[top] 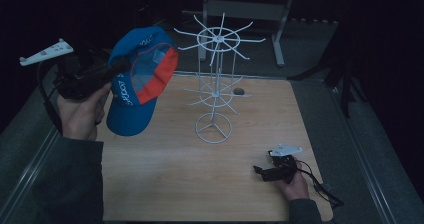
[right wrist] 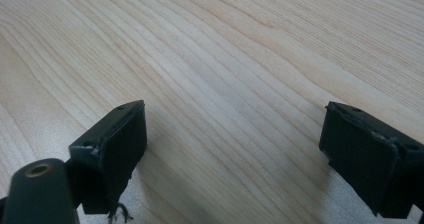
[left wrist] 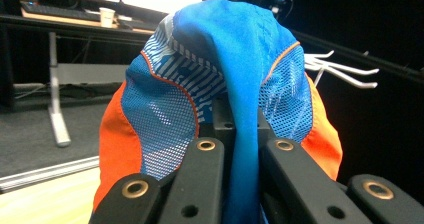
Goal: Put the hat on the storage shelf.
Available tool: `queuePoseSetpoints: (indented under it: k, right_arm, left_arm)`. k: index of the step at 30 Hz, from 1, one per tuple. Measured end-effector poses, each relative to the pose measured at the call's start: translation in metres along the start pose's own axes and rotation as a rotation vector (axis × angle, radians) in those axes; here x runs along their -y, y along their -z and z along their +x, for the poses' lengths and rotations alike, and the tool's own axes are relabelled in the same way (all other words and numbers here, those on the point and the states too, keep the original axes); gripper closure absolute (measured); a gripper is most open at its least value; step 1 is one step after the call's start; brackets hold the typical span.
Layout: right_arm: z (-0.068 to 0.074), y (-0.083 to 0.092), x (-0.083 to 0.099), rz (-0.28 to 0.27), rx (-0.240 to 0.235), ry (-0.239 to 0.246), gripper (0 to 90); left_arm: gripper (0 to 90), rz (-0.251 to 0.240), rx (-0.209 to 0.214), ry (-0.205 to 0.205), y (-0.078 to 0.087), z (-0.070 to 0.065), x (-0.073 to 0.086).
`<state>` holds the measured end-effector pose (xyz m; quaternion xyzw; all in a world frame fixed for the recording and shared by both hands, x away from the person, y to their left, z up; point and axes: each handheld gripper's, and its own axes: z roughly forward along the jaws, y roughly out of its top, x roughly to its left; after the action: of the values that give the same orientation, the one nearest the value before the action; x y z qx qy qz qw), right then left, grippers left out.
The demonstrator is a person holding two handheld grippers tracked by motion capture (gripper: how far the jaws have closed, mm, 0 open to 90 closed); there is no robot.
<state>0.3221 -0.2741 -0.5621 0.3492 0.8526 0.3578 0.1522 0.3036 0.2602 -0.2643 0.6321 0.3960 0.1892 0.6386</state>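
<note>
**Cap pinched in my left gripper beside the wire rack**

I see my left hand (top: 80, 115) raised at the left edge of the surface (top: 165, 184), its forearm coming up from below, with the left gripper (top: 120, 64) pointing toward the white wire rack (top: 216, 84). My right hand (top: 295, 185) rests low at the near right corner, holding the right gripper (top: 257, 170) close over the wood.

The left gripper view brings out what the high view cannot: the jaws are pressed together on a fold of the blue and orange cap (left wrist: 220, 84), with the rack's prongs just behind it. The right gripper view looks along spread jaws with bare wood between them.

The cap hangs off the left gripper's tip, above the surface, left of the rack and not touching it.
</note>
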Motion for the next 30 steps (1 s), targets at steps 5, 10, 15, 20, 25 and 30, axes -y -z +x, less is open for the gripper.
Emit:
queuePoseSetpoints:
  k: [5,10,15,20,25,30]
  right_arm:
    - [0.0,0.0,0.0,0.0,0.0,0.0,11.5]
    - [0.0,0.0,0.0,0.0,0.0,0.0,11.5]
    - [0.0,0.0,0.0,0.0,0.0,0.0,11.5]
    - [0.0,0.0,0.0,0.0,0.0,0.0,11.5]
    - [0.0,0.0,0.0,0.0,0.0,0.0,11.5]
    - [0.0,0.0,0.0,0.0,0.0,0.0,11.5]
  left_arm:
    - [89.9,-0.017,0.009,0.007,0.001,-0.002,-0.006]
    - [89.9,-0.035,0.017,0.014,0.003,-0.003,-0.011]
    - [89.9,-0.053,0.043,0.026,0.004,-0.004,-0.014]
    - [89.9,-0.058,0.079,0.026,0.003,-0.005,-0.013]
    - [89.9,-0.059,0.174,0.026,0.0,-0.003,-0.009]
    - [89.9,-0.05,0.221,-0.012,-0.001,-0.006,-0.006]
